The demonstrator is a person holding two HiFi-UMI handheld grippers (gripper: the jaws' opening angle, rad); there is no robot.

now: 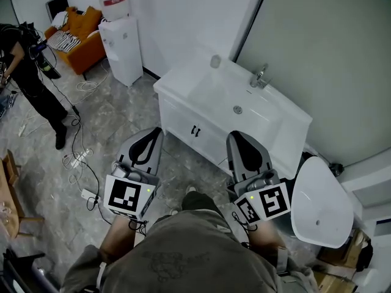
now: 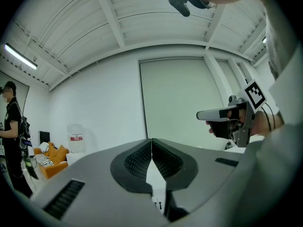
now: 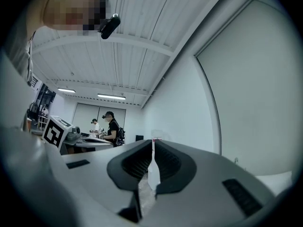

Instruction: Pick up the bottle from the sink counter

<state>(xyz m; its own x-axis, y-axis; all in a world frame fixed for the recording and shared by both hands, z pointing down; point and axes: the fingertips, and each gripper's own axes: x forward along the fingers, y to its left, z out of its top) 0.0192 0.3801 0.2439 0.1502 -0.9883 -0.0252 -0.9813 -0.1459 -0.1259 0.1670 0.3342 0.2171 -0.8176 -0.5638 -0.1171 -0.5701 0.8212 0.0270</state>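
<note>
**Bottle upright at the back corner of the sink counter**

The bottle [image 1: 215, 61] is a small, pale grey, rounded thing, seen from above in the head view. It stands upright on the white sink counter [image 1: 178, 81], on the flat top at the counter's far left corner, close to the wall behind. It sits outside the counter's sunken basin, just beyond the basin's back left edge. It is well apart from the counter's front edge, where the cabinet doors are. It stands alone on the counter's top. Its cap and any label are too small to make out
</note>
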